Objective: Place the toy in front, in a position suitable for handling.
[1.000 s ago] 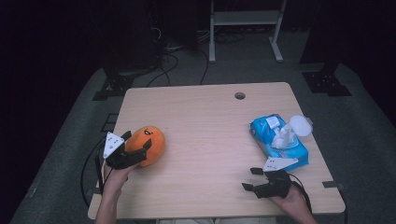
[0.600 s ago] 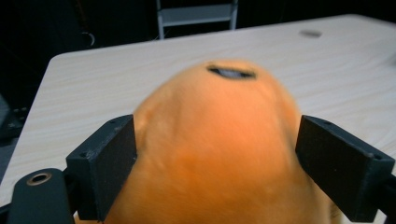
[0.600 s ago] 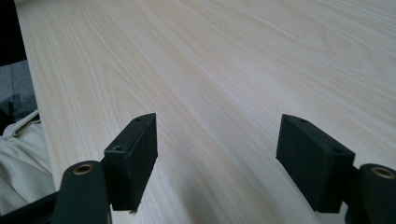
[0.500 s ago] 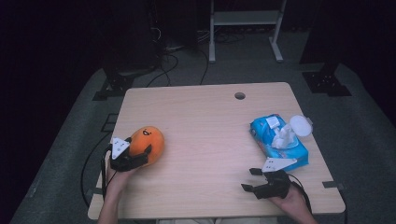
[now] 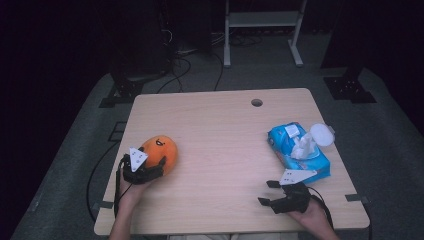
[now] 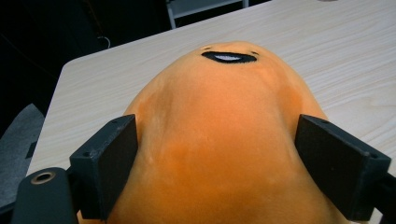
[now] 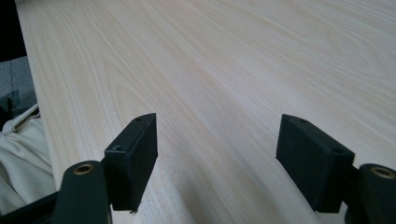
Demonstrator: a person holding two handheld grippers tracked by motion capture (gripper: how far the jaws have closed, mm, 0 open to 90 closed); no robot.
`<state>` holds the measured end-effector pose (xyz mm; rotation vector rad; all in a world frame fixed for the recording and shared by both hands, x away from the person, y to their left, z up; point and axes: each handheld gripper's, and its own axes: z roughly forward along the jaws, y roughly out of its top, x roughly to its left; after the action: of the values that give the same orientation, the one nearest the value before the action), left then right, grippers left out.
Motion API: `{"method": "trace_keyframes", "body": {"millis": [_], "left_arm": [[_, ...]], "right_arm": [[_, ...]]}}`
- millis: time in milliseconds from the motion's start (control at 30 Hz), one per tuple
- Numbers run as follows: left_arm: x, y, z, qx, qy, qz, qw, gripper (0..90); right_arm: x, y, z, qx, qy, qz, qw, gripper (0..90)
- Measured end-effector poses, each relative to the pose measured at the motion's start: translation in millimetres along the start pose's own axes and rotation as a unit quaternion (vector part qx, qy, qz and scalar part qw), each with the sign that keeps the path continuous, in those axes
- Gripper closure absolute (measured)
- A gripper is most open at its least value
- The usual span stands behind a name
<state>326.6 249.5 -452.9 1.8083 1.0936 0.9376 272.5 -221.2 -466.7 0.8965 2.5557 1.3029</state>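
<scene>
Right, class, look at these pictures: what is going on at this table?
A person works at a wooden table with a gripper in each hand. The left gripper has its fingers on either side of an orange plush toy with a stitched face, near the table's left edge. The right gripper rests open and empty near the front edge. Beyond it lies a blue pack of wipes, lid open, untouched.

Hidden and cropped parts

In the left gripper view, the orange plush toy (image 6: 224, 140) runs off the bottom edge, its lower body unseen. From the high view, print on the blue wipes pack (image 5: 297, 152) is too small to read, and the person's forearms are cut off at the bottom edge.
</scene>
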Motion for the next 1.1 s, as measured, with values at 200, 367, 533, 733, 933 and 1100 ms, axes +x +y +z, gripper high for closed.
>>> {"method": "trace_keyframes", "body": {"millis": [200,367,533,733,933,1100], "left_arm": [[1.8,-1.2,-0.9,-0.007,-0.005,0.001,1.0,31.3],[3.7,-1.1,-1.6,-0.012,-0.004,-0.006,0.9999,40.5],[9.0,-0.9,-2.9,-0.018,-0.012,-0.044,0.9988,46.0],[26.0,-3.3,-6.8,-0.04,-0.032,-0.159,0.986,50.4],[36.7,-6.3,-12.1,-0.071,-0.044,-0.221,0.9717,52.4],[33.2,1.2,-18.1,-0.094,-0.064,-0.233,0.9658,52.7]], "right_arm": [[-1.5,0.1,-0.5,0.001,0.002,0.005,1.0,28.4],[-1.7,0.1,-1.7,-0.001,0.001,0.005,1.0,28.5],[-2.9,0.3,-3.2,-0.006,0.003,0.009,0.9999,28.6],[-3.9,-0.1,-3.7,-0.006,0.005,0.011,0.9999,28.5],[-5.7,-0.3,-5.4,-0.011,0.005,0.017,0.9998,28.5],[-5.4,-0.4,-5.1,-0.009,0.005,0.016,0.9998,28.5]]}}
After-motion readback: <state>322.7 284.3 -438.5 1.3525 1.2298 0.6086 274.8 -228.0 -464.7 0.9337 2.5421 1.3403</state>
